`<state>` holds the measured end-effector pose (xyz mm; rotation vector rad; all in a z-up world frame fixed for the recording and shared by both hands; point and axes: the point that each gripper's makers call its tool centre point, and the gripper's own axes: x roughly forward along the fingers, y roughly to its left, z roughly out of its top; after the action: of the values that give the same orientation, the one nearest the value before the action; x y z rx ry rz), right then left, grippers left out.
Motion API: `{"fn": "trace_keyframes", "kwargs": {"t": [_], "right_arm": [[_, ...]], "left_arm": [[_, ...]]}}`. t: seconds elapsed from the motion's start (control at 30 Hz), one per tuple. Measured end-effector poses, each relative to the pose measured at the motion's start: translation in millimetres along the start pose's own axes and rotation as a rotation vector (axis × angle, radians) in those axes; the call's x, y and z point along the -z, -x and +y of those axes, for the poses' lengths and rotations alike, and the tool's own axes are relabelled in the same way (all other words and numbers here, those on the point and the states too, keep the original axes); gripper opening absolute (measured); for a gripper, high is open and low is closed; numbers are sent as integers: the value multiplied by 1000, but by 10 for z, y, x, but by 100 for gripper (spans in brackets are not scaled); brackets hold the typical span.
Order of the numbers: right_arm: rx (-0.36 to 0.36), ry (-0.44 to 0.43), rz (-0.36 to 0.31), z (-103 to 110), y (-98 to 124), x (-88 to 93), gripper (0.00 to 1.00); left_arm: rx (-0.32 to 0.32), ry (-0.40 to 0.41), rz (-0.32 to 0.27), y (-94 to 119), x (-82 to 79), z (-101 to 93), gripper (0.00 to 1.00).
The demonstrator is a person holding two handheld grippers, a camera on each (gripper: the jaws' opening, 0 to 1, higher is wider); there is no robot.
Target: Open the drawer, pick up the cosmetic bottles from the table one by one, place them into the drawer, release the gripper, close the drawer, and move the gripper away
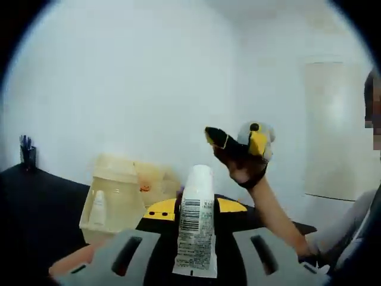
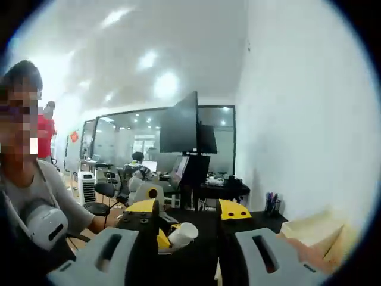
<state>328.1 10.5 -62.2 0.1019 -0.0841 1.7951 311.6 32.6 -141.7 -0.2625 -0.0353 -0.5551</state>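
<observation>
The left gripper (image 1: pixel 195 208) pinches a white tube (image 1: pixel 195 223) upright between its yellow-tipped jaws, lifted above the dark table (image 1: pixel 36 202). Just beyond stands a translucent drawer box (image 1: pixel 116 199), pulled open, with a small bottle (image 1: pixel 98 207) inside. The right gripper (image 2: pixel 187 211), raised toward the office, holds its jaws spread with nothing between them.

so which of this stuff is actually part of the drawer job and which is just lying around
Part of the job:
- white cosmetic bottle, held between the left gripper jaws
- translucent drawer unit, a small bottle seen in it
- right gripper

Just lying about:
- pen holder at the table's far edge
- monitor and desks in the room behind
</observation>
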Motion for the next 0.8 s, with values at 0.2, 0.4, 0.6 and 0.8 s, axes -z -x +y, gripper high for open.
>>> {"fn": "trace_keyframes", "kwargs": {"t": [0.2, 0.4, 0.6, 0.8], "right_arm": [[-43, -167, 21, 48, -312, 228, 33], [-160, -337, -21, 189, -418, 275, 27], [-200, -345, -7, 271, -512, 407, 26], [-234, -315, 22, 365, -599, 505, 23]], "left_arm": [[-18, 68, -55, 144, -57, 125, 18], [30, 137, -102, 234, -138, 132, 18], [65, 70, -149, 265, -210, 45, 18], [45, 53, -146, 244, -202, 72, 18]]}}
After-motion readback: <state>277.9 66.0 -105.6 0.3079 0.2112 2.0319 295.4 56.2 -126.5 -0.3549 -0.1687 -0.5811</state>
